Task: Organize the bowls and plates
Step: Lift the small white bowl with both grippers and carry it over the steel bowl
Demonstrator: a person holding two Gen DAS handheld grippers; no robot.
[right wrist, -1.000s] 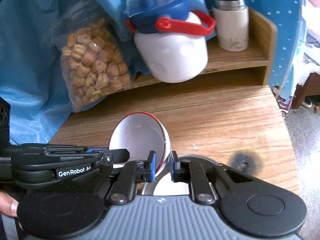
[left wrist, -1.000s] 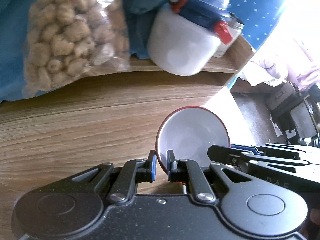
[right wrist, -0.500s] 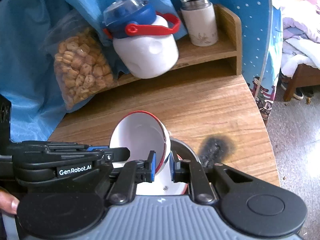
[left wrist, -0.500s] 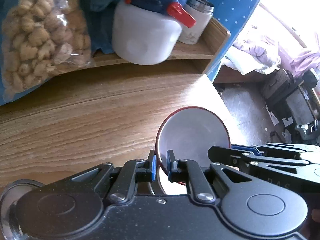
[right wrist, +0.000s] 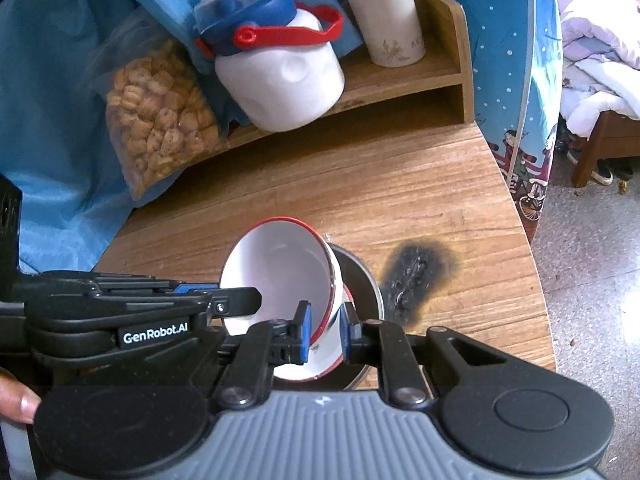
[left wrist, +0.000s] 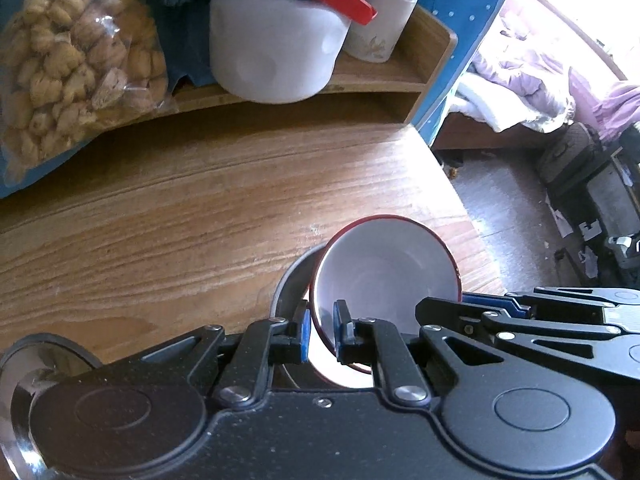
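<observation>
We see both tools angled steeply down: left gripper (left wrist: 322,330) and right gripper (right wrist: 325,330) each pinching the red-rimmed bowl (left wrist: 384,276), mouth tilted toward us, above a steel bowl (right wrist: 362,276) on the table (left wrist: 160,232).

The right gripper (right wrist: 323,330) pinches the rim of a tilted white red-rimmed enamel bowl (right wrist: 280,268) above a steel bowl (right wrist: 366,284) on the wooden tabletop (right wrist: 400,200).

clear: tabletop (right wrist: 400,200) middle | blocked: shelf (right wrist: 400,80) behind, jug (right wrist: 280,84)

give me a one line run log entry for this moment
left gripper: shut on bowl rim | right gripper: shut on bowl rim | bowl tilted above metal dish
</observation>
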